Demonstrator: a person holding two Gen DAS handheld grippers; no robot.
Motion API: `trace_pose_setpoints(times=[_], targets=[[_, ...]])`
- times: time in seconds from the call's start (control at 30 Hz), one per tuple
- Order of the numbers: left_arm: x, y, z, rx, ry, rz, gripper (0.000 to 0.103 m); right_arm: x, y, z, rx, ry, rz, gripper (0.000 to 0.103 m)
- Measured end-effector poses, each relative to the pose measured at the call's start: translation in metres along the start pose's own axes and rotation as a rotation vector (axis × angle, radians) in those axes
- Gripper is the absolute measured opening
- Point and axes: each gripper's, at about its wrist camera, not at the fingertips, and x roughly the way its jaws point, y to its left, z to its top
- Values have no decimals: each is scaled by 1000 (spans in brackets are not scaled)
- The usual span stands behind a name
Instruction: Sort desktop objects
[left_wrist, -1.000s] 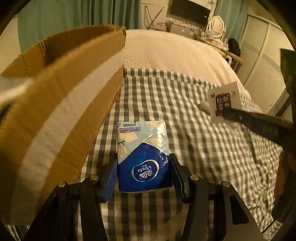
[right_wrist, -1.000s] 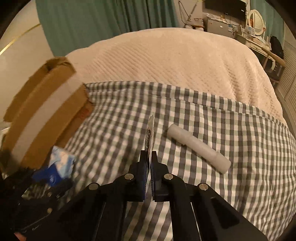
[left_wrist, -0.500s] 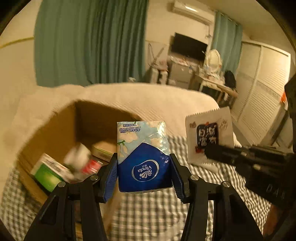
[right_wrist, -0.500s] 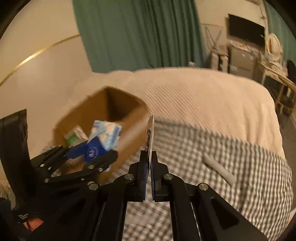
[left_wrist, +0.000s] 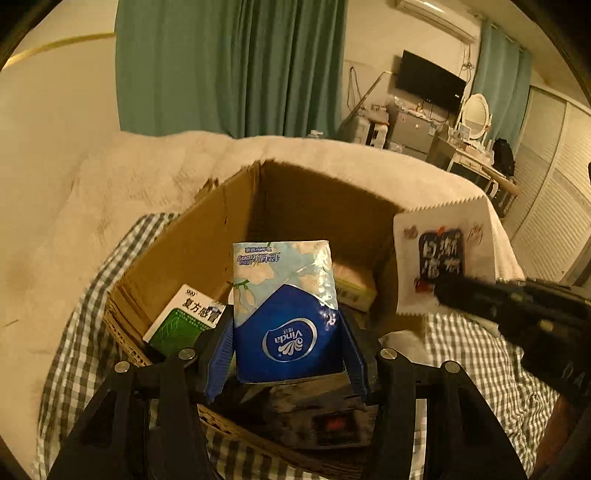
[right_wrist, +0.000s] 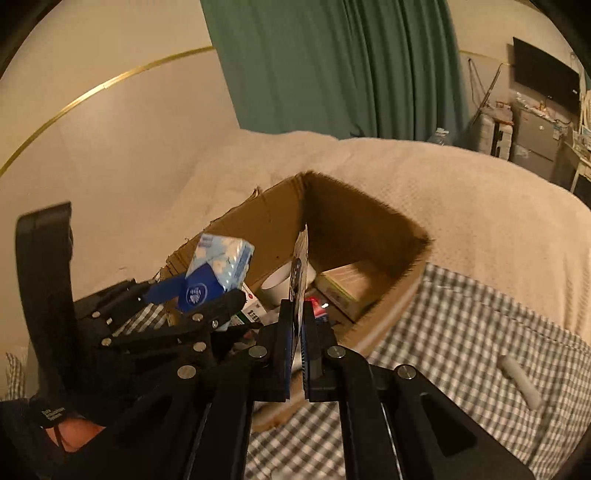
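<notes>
The left hand-held gripper carries a blue-and-white plastic pack of Vinda tissues between its blue pads, its jaws easing apart while the pack sits upright between them, directly above the open brown cardboard box. Just to its right, the right hand-held gripper is clamped tight on a flat white sachet with dark printed characters, held edge-up over the box's near rim. Below the left fingers lies a green-and-white medicine carton. A white plastic tube lies on the checked bedsheet, well right of the right hand-held gripper.
</notes>
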Motion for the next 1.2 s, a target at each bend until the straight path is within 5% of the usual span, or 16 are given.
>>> trace_pose_setpoints(times=[0.03, 0.1, 0.13, 0.17, 0.4, 0.6, 0.8, 0.97, 1.2], targets=[[4, 1, -1, 6, 5, 1, 59, 4, -1, 0, 5, -1, -2, 5], [7, 2, -4, 15, 4, 10, 88, 11, -1, -2, 30, 2, -4, 33], [6, 2, -5, 15, -10, 29, 94, 14, -5, -2, 45, 1, -7, 57], [3, 2, -6, 13, -23, 38, 99, 13, -9, -3, 68, -22, -12, 60], [-23, -6, -5, -11, -68, 1, 100, -6, -37, -9, 124, -65, -60, 60], [-62, -49, -24, 78, -118, -97, 101, -51, -64, -29, 141, -77, -118, 60], [-71, -99, -64, 161, -78, -169, 102, -101, -90, -71, 181, -74, -224, 61], [-58, -128, -108, 270, -46, -151, 102, -125, -110, -120, 222, -15, -293, 67], [-17, -144, -164, 338, 104, -192, 102, -142, -121, -165, 218, 49, -316, 69]])
